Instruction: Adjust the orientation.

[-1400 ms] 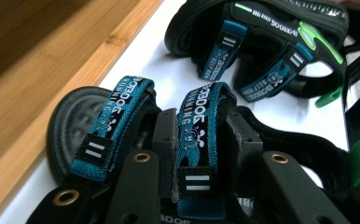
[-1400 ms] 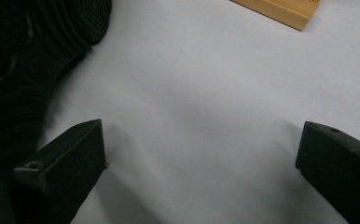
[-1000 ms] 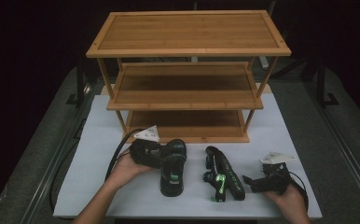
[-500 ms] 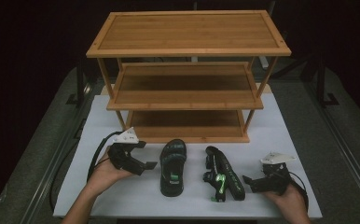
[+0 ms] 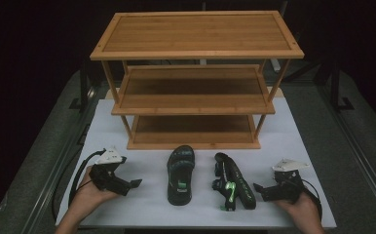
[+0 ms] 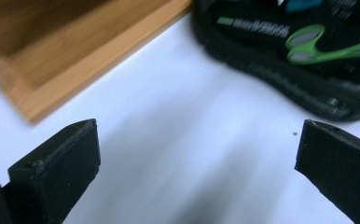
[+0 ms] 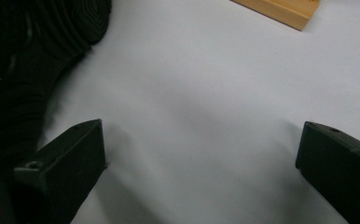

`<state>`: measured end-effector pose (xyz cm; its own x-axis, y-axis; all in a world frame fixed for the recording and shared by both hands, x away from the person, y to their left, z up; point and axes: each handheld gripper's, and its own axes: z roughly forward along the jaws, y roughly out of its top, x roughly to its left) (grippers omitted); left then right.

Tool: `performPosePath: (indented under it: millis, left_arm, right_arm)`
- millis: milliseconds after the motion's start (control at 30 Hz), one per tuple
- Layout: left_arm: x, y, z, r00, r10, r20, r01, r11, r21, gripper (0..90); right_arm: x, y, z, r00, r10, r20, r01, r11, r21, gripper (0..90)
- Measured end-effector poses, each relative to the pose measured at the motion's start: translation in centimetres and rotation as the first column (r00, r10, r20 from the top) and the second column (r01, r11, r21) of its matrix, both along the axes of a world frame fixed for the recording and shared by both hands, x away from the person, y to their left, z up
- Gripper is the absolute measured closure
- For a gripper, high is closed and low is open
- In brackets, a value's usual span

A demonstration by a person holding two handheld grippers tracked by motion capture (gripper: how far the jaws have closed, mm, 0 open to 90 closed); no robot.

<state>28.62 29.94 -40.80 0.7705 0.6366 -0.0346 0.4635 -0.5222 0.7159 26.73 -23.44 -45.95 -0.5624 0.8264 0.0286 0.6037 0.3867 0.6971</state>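
In the high view we see a white table [image 5: 142,122] running from the lower edge up behind a three-tier bamboo rack [image 5: 196,78] at centre frame. Open white surface lies at lower left around our left gripper [image 5: 133,184] and between it and the upright sandal [image 5: 180,174]. The upright sandal lies flat, sole down, at lower centre, long axis running up the frame, toe toward the rack's bottom shelf. Just right of it the tipped sandal [image 5: 234,181] rests on its side, its length running from upper left to lower right, green straps facing left. Our right gripper [image 5: 259,190] sits at lower right, just beside that sandal's heel end. Both hands are cut off by the bottom edge, and the dark surroundings beyond the table are hard to make out.

In the left gripper view our jaws stand wide apart with nothing between them, bare table beneath. The rack's base corner fills the upper left; a black sandal with green straps [image 6: 299,51] is cut off at the upper right, its lettering blurred.

In the right gripper view our jaws are likewise spread wide and empty over white table. A ribbed black sole [image 7: 33,60] crowds the upper left, cut by the frame edge, and a rack corner [image 7: 280,10] shows at the top right.
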Motion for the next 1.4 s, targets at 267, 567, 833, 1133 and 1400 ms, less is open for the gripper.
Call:
performPosePath:
  millis: [267,567,833,1133,1400]
  left_arm:
    - [-1.4,2.5,-2.3,0.9984,0.057,0.002,-0.057,0.9971,0.050,0.0]
    - [-1.8,3.2,-4.0,0.9974,0.071,-0.010,-0.070,0.9942,0.082,0.0]
    - [-1.9,3.3,-4.4,0.9978,0.065,0.015,-0.066,0.9963,0.056,0.0]
    - [-1.8,3.3,-4.4,0.9978,0.064,0.013,-0.065,0.9961,0.060,0.0]
    - [-1.8,3.3,-4.4,0.9978,0.066,0.011,-0.066,0.9961,0.058,0.0]
  right_arm:
    - [0.0,0.0,0.0,1.0000,0.000,0.000,0.000,1.0000,0.000,0.7]
    - [0.0,0.0,0.0,1.0000,0.002,0.001,-0.002,1.0000,-0.002,0.7]
    - [0.0,-0.1,0.2,1.0000,-0.006,-0.003,0.006,1.0000,-0.006,5.2]
    - [-0.7,-0.2,3.4,0.9987,0.013,0.049,-0.013,0.9999,0.011,49.1]
    - [-0.7,0.4,6.0,0.9909,0.099,0.091,-0.105,0.9926,0.061,89.5]
